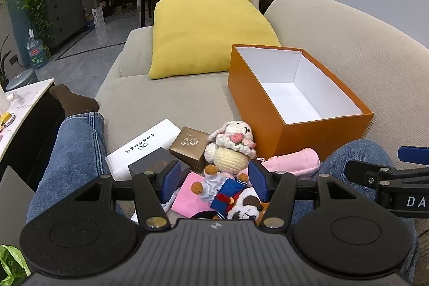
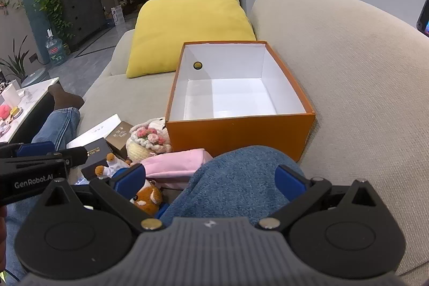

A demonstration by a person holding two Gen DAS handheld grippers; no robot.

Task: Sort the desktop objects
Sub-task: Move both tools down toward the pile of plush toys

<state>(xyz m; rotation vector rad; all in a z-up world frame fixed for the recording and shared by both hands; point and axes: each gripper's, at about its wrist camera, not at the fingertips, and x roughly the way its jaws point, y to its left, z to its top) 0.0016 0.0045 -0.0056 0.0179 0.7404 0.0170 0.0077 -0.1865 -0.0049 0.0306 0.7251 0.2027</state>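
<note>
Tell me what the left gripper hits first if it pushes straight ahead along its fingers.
Probably the small plush doll in the blue jacket, lying between the left gripper's open fingers; depth is hard to judge.

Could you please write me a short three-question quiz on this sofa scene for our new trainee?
1. True or false: the orange box on the sofa already holds a toy.
2. Which item lies nearest the left gripper? A) yellow cushion B) plush dog in a blue coat C) water bottle
3. Fill in: the right gripper hovers, jaws wide, over the person's ______.

Key
1. False: its white inside is bare.
2. B: the dog lies between the open fingers, not gripped.
3. Knee, in blue jeans.
</note>
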